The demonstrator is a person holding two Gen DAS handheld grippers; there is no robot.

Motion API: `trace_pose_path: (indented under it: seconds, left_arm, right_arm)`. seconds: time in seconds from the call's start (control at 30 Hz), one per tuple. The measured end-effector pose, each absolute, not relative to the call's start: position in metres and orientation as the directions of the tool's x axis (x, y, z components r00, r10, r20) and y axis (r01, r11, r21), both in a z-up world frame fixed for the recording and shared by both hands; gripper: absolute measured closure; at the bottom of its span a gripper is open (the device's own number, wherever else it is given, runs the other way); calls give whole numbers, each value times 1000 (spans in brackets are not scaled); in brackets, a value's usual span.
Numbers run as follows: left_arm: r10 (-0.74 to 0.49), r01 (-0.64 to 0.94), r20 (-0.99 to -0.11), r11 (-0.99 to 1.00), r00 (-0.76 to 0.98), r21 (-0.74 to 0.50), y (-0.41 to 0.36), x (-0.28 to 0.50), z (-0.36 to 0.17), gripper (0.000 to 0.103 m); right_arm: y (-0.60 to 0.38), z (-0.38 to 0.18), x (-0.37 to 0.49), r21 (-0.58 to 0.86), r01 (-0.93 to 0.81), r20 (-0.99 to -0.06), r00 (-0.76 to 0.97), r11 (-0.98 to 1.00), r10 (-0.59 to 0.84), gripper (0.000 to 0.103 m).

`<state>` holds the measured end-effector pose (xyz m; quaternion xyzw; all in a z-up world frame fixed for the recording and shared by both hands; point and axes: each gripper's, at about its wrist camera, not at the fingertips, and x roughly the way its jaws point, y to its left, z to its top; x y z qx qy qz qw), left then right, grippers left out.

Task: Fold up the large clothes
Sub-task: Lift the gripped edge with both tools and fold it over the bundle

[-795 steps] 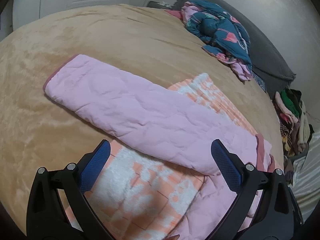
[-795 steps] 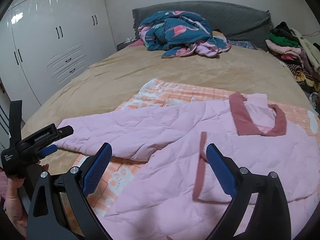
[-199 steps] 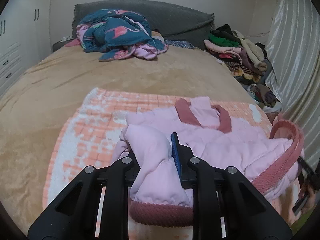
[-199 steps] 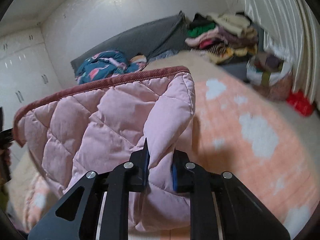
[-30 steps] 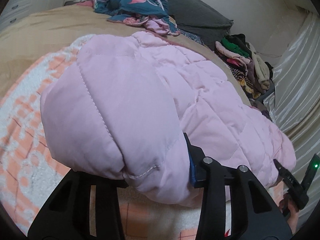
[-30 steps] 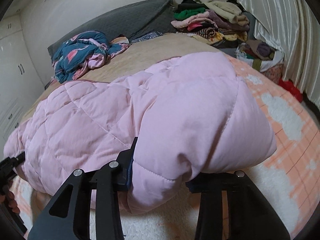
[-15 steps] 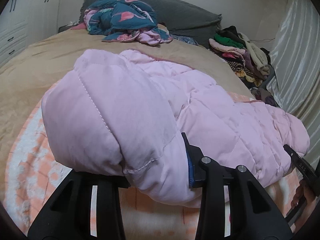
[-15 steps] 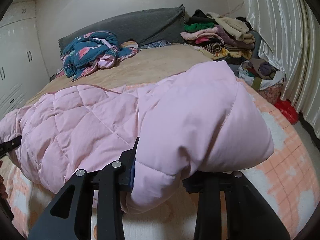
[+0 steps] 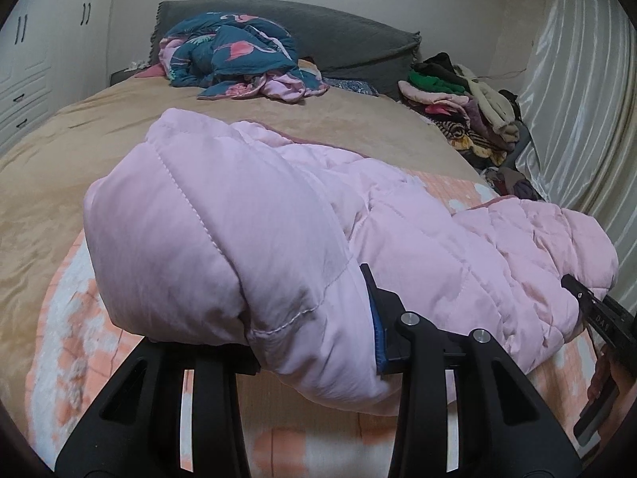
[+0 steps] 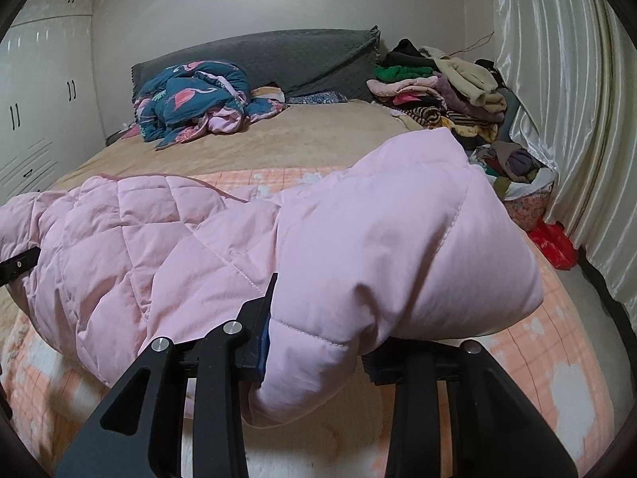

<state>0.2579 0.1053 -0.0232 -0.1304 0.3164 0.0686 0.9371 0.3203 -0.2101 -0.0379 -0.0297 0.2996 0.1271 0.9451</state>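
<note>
A pink quilted jacket (image 9: 247, 215) hangs folded between my two grippers, lifted a little above an orange-and-white blanket (image 9: 71, 342) on the bed. My left gripper (image 9: 314, 350) is shut on a thick fold at the jacket's left end; the fabric bulges over the fingers and hides the left one. My right gripper (image 10: 314, 354) is shut on the jacket's (image 10: 382, 239) right end in the same way. The right gripper's body shows at the far right of the left wrist view (image 9: 597, 318).
The bed has a tan cover (image 10: 278, 143). A crumpled teal flamingo-print quilt (image 10: 191, 95) lies by the grey headboard (image 10: 286, 59). A pile of clothes (image 10: 442, 87) sits at the bed's right side, near a satin curtain (image 10: 565, 119). White wardrobes (image 10: 36, 95) stand left.
Both grippers have tilted up and pulled back slightly with the jacket held; more of the headboard and room shows. The hold on the jacket is unchanged.
</note>
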Motion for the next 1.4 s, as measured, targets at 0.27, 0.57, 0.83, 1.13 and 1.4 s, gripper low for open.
trace_pose_path:
  seconds: [0.27, 0.57, 0.83, 1.13, 1.4]
  left_arm:
    - [47, -196, -614, 964, 788, -178, 98, 240, -25, 74]
    - [57, -184, -629, 973, 775, -138, 94, 225, -28, 73]
    - [67, -181, -635, 976, 769, -117, 89, 220, -28, 73]
    - [60, -175, -646, 978, 761, -115, 91, 207, -35, 73]
    - [45, -170, -658, 977, 751, -127, 97, 195, -43, 73]
  right_arm:
    - [-220, -40, 300, 39, -239, -581, 785, 970, 217, 71]
    - [-230, -44, 288, 80, -223, -582, 780, 971, 227, 71]
    - [-238, -41, 283, 90, -230, -591, 771, 969, 238, 71]
    - [-240, -42, 277, 90, -241, -593, 767, 966, 246, 70]
    - [-252, -45, 264, 127, -240, -591, 761, 963, 267, 70]
